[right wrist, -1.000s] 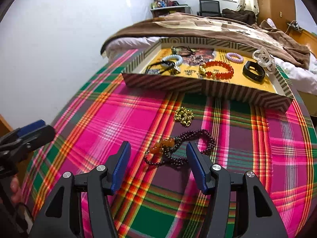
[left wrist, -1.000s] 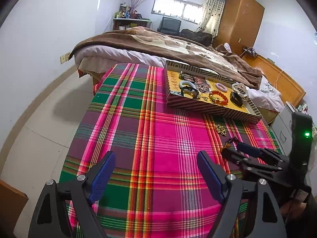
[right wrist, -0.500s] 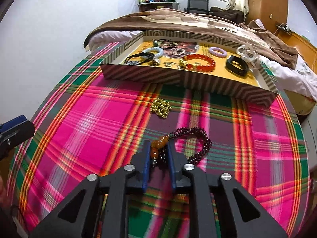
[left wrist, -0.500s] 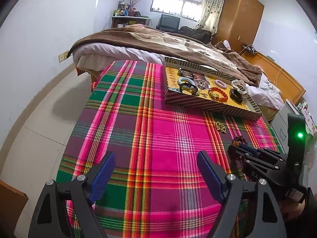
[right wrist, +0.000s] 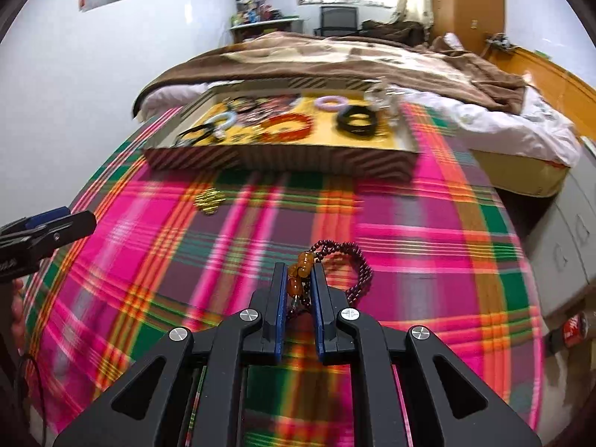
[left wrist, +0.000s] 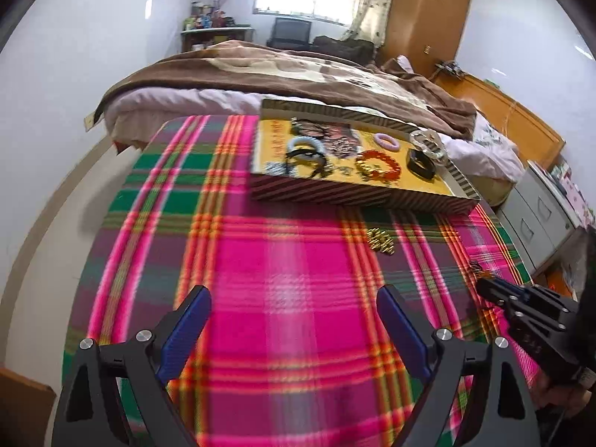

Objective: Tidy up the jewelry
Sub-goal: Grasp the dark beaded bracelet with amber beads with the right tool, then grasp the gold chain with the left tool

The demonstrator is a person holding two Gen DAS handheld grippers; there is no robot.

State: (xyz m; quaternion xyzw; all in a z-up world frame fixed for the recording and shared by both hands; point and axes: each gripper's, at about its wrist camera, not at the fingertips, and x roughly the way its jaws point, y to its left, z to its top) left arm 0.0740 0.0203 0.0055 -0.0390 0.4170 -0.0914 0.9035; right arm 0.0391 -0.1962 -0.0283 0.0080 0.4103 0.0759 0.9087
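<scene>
My right gripper [right wrist: 298, 273] is shut on a dark purple bead bracelet [right wrist: 354, 264] by its amber beads, held above the plaid cloth; the loop hangs to the right of the fingers. A small gold bead piece [right wrist: 210, 201] lies on the cloth to the left, also in the left wrist view [left wrist: 380, 241]. The striped jewelry tray [right wrist: 283, 158] with a yellow floor stands beyond, holding several bracelets; it also shows in the left wrist view [left wrist: 357, 195]. My left gripper [left wrist: 294, 309] is open and empty over the near cloth. The right gripper [left wrist: 495, 290] shows at the right edge there.
A plaid cloth [left wrist: 279, 260] covers the table. A bed with a brown blanket [right wrist: 335, 59] lies behind the tray. Grey drawers [right wrist: 566, 246] stand to the right, a wooden wardrobe [left wrist: 424, 18] at the back. The left gripper's tip [right wrist: 52, 227] shows at the left.
My right gripper closed on the purple bracelet and has lifted it off the cloth, moving toward the tray. The left gripper stayed open and shifted forward a little.
</scene>
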